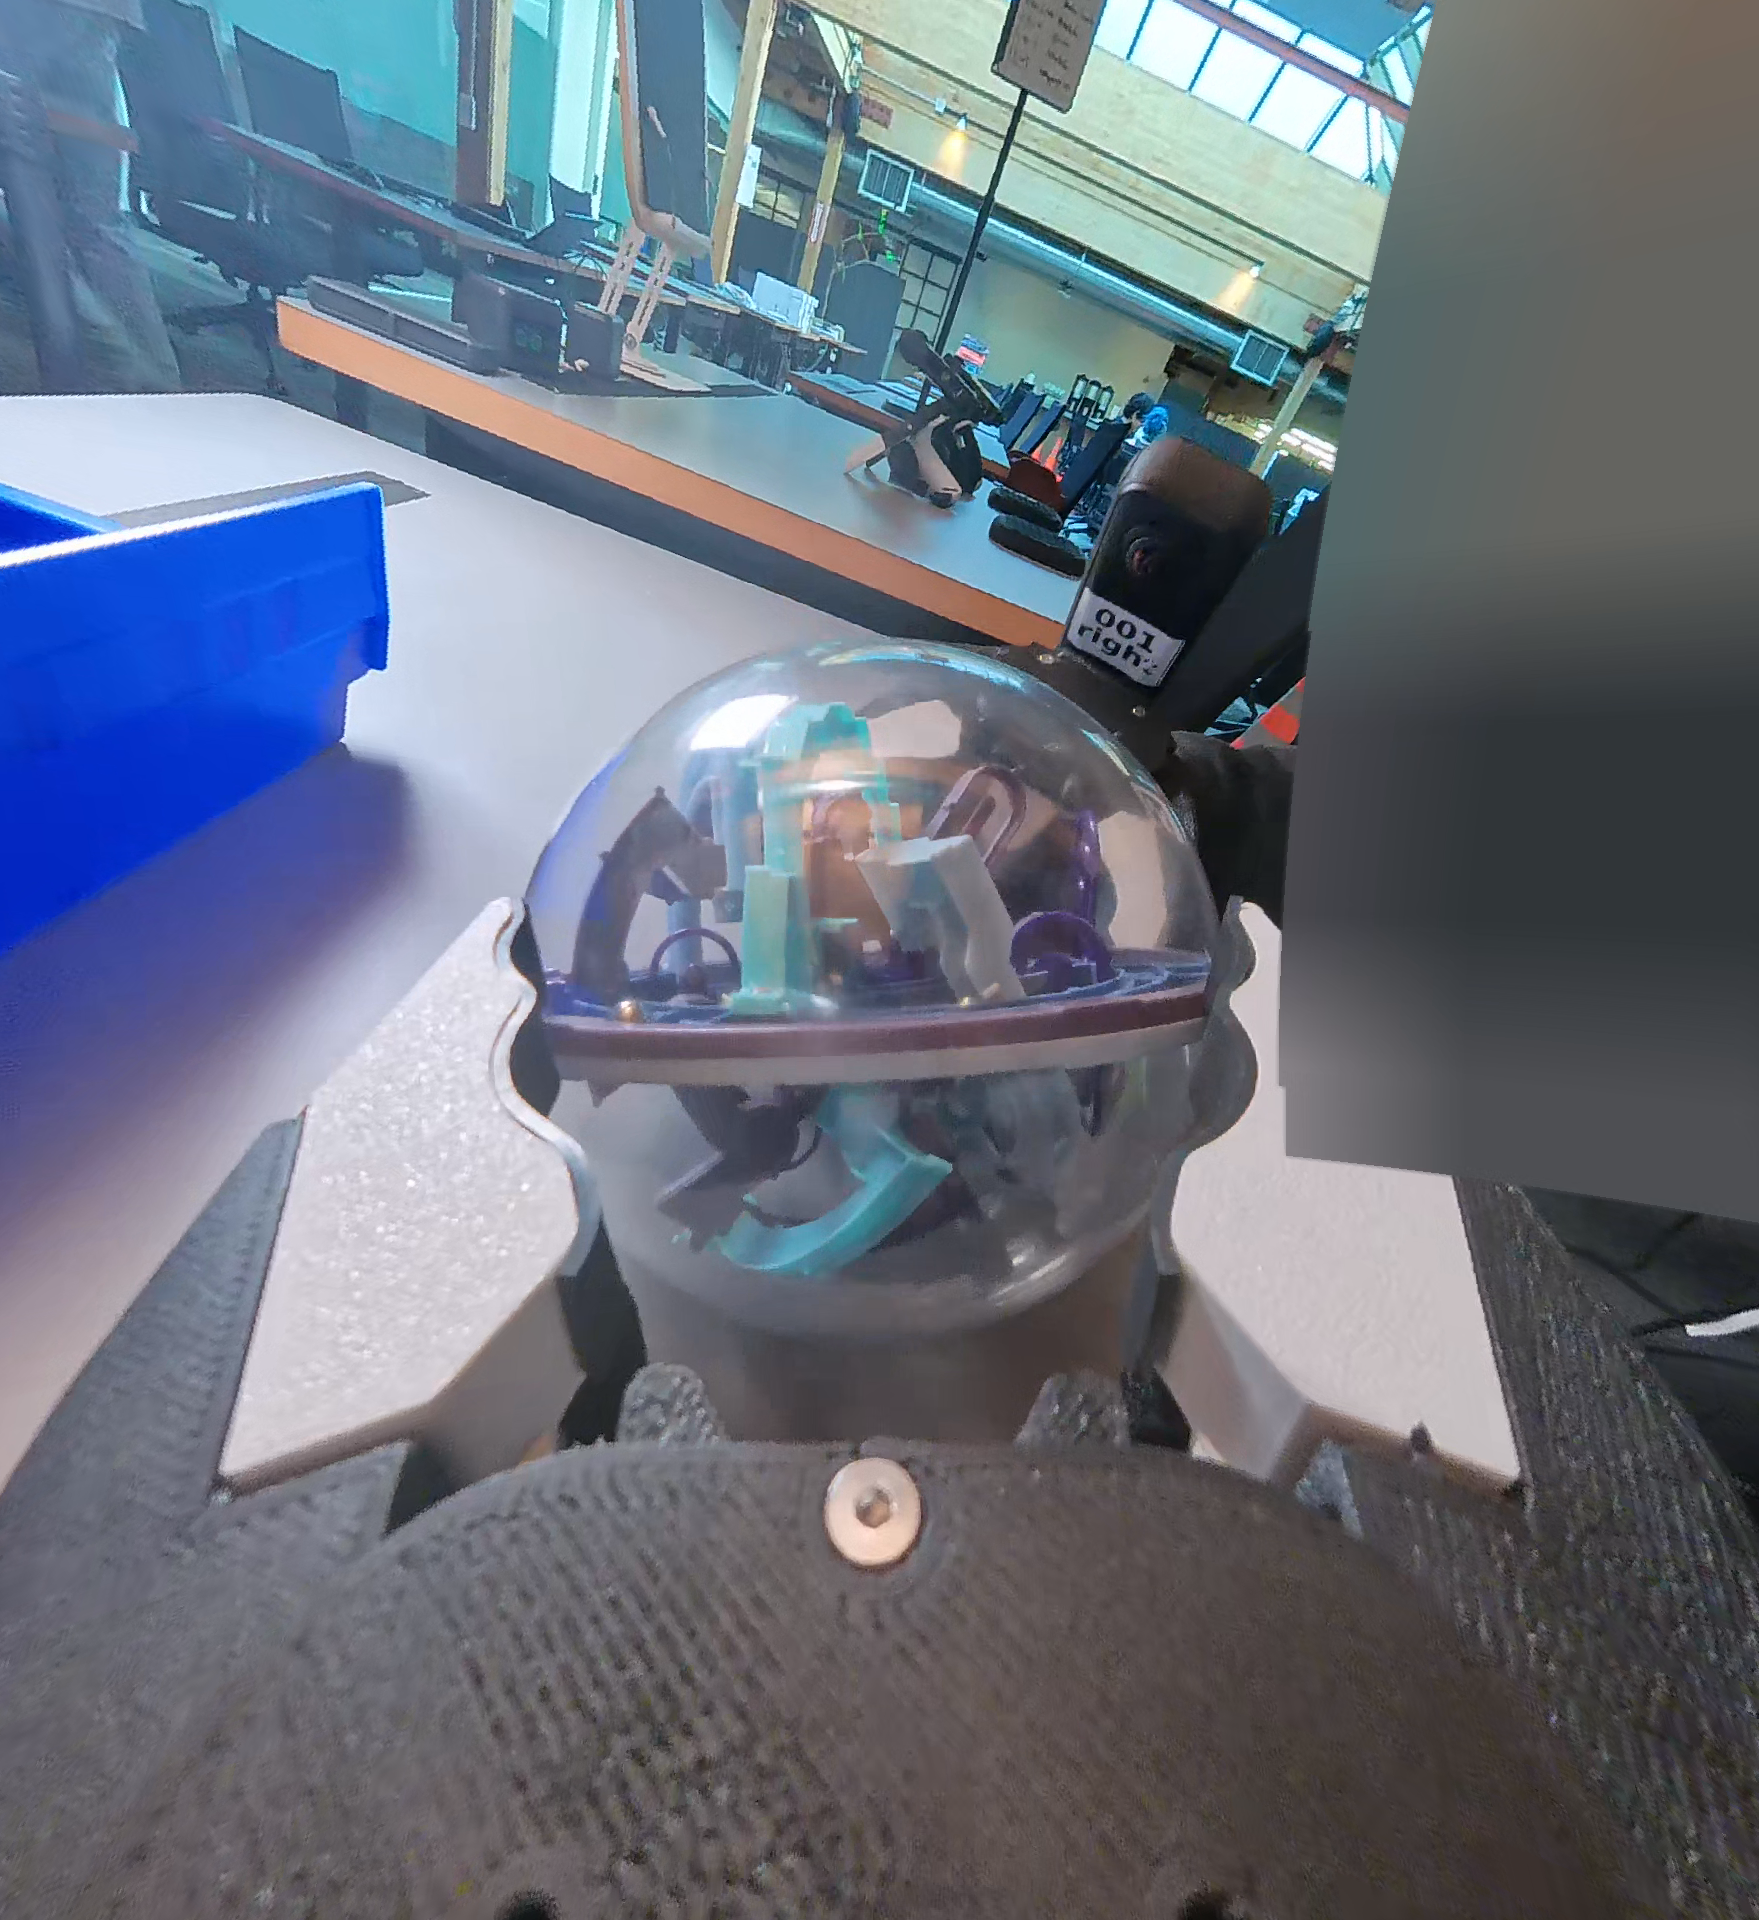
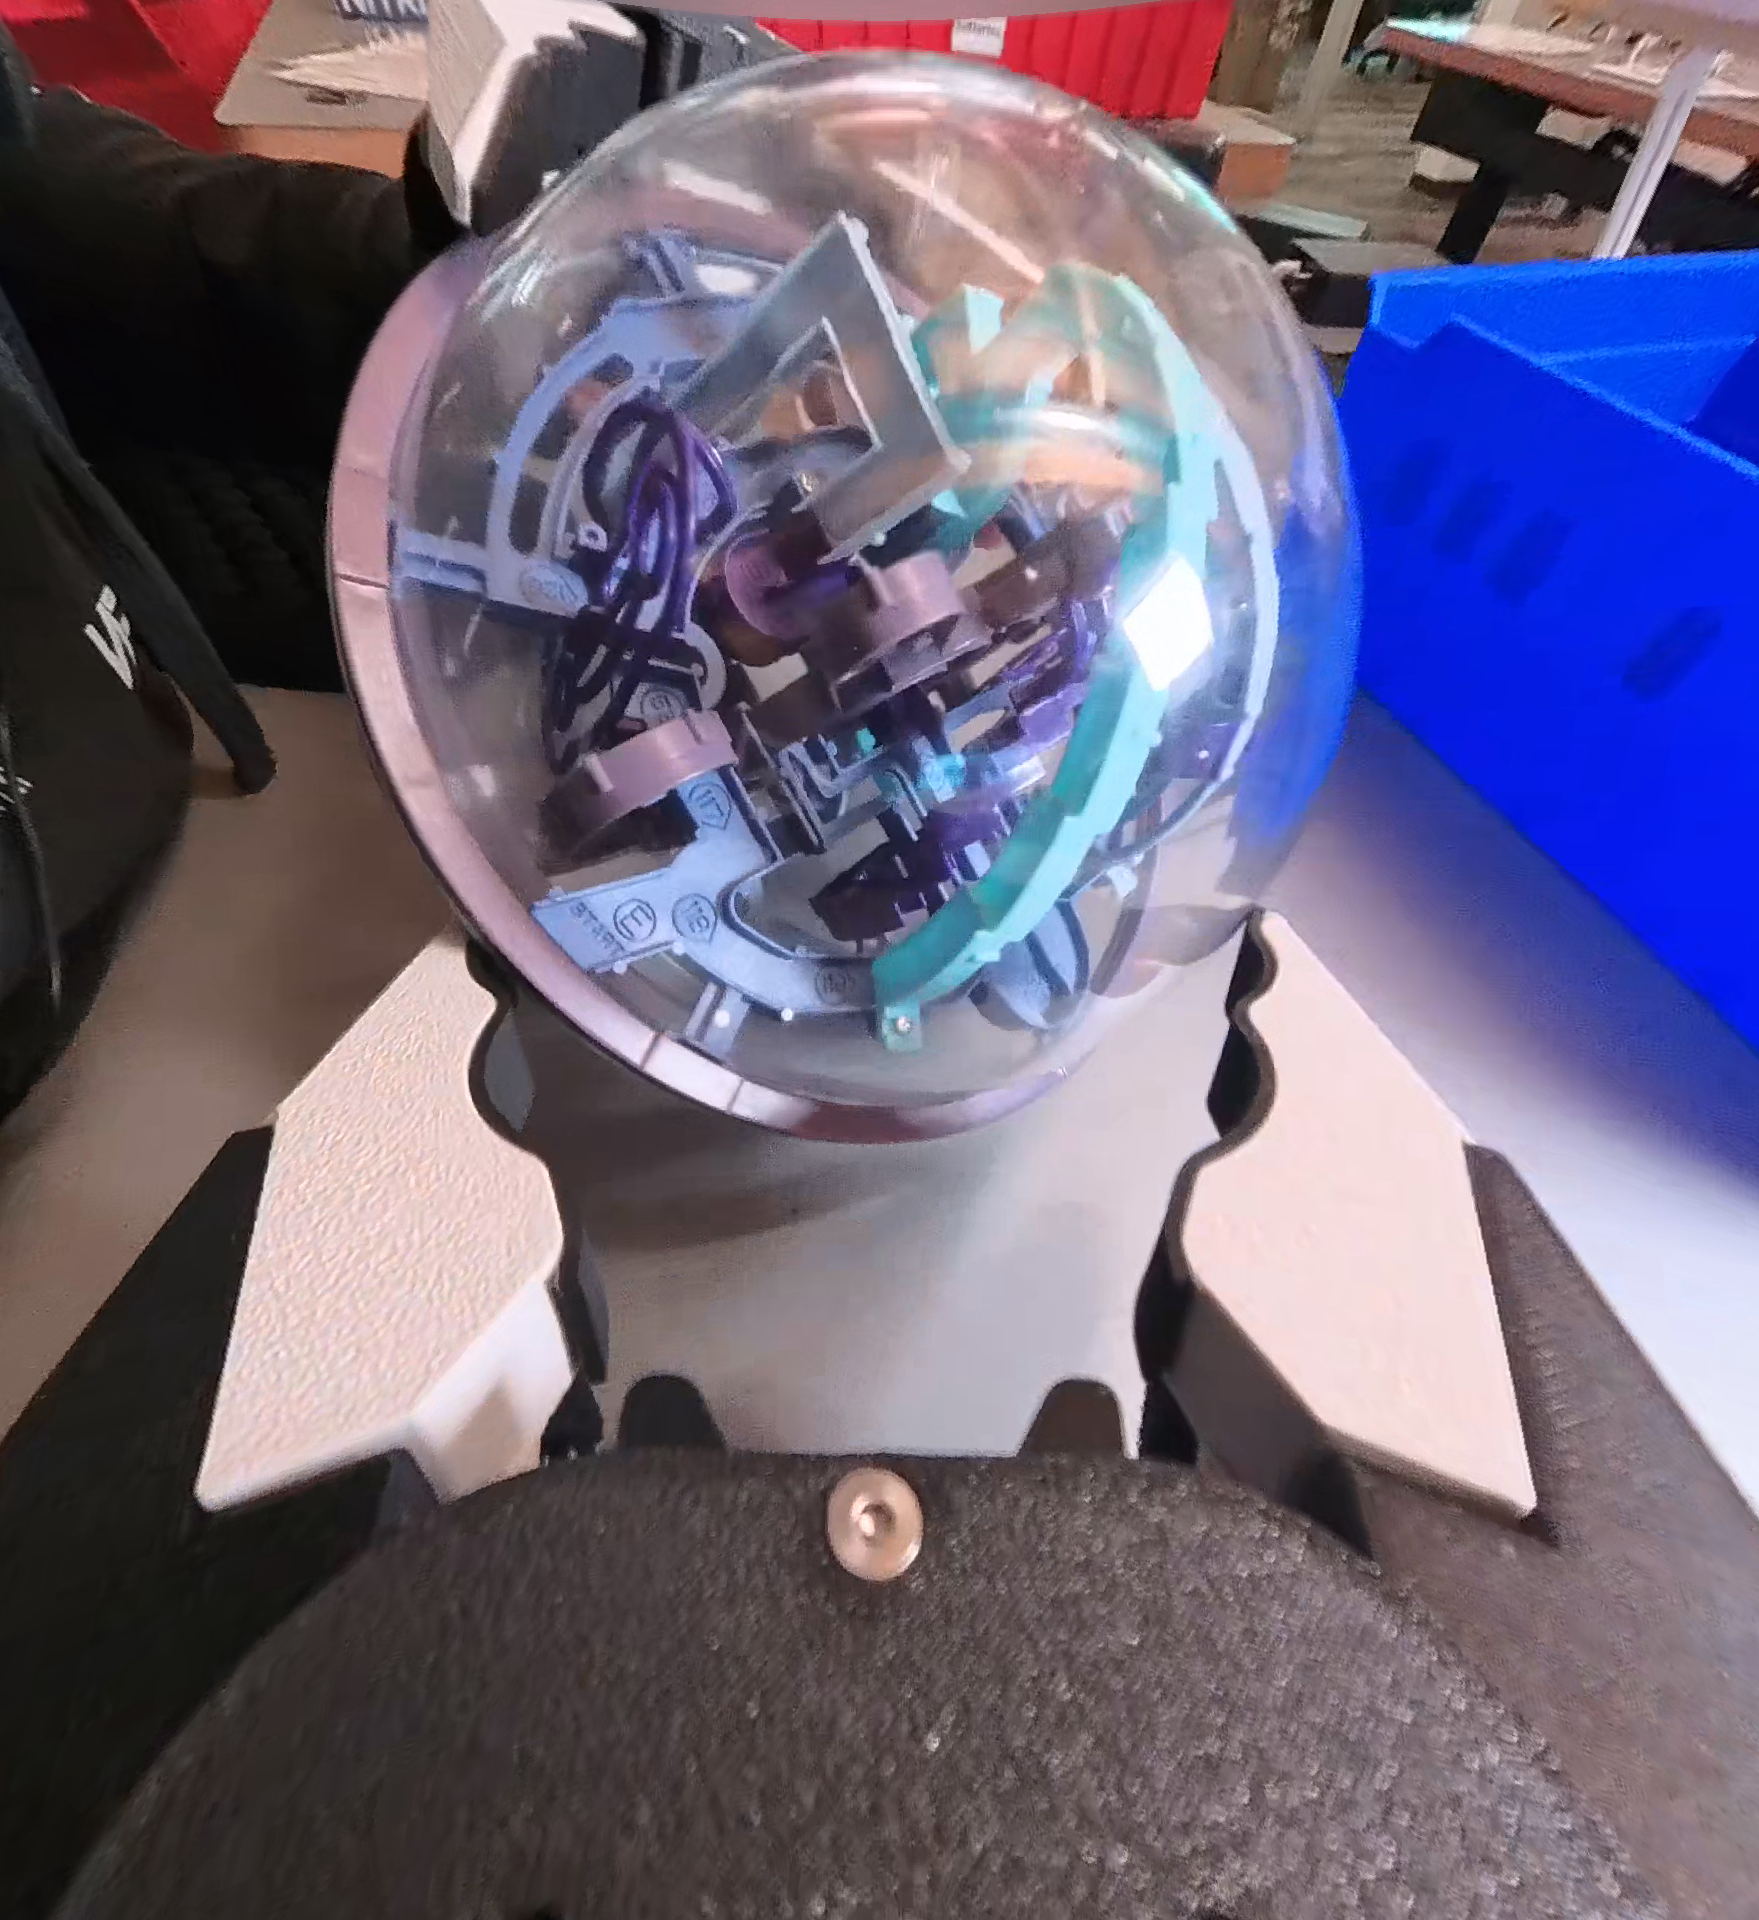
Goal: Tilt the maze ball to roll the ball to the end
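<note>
The maze ball (image 1: 875, 831) is a clear sphere with teal, purple and grey tracks inside and a dark ring around its middle. Both grippers hold it above the table. My left gripper (image 1: 870, 997) is shut on it, with the fingers (image 1: 459, 1091) at the ring, which lies level in the left wrist view. My right gripper (image 2: 880, 997) is shut on the maze ball (image 2: 833, 520) from the opposite side. In the right wrist view the ring is tilted. A small metal bead (image 1: 627, 1006) seems to sit on the track by the ring's left. The right gripper's body (image 1: 1166, 561) shows behind the sphere.
A blue plastic bin (image 1: 127, 665) stands on the grey table (image 1: 563, 644), left of the sphere in the left wrist view and at the right in the right wrist view (image 2: 1602, 582). A black bag (image 2: 23, 623) lies at the left of the right wrist view.
</note>
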`<state>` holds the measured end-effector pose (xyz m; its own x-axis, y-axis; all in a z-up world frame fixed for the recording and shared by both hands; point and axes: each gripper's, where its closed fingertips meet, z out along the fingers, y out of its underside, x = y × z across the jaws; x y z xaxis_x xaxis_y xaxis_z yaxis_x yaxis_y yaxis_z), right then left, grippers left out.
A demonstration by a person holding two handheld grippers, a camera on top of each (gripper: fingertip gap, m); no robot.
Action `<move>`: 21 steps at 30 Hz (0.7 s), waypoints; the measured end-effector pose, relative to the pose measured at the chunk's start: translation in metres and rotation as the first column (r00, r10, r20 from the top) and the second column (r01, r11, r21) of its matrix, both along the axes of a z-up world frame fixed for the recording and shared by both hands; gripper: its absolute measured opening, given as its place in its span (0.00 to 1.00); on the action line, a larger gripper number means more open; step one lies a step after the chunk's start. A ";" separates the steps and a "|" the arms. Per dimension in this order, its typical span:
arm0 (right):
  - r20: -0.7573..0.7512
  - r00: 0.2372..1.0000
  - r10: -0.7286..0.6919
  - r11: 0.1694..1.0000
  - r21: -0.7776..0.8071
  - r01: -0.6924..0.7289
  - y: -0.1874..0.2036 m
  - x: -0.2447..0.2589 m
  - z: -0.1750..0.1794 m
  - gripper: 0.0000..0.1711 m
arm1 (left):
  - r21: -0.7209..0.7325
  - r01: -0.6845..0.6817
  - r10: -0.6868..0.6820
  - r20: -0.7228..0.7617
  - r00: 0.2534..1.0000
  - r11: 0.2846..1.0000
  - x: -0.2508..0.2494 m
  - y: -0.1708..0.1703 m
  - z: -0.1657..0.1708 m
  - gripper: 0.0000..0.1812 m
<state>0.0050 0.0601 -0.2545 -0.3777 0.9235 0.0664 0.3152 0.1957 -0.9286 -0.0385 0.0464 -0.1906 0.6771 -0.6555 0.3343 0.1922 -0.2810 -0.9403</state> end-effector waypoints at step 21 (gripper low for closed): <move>0.040 0.999 0.015 0.996 -0.092 -0.012 0.000 -0.002 -0.005 0.78 | -0.060 -0.028 0.030 0.033 0.999 0.998 -0.004 0.009 0.002 0.67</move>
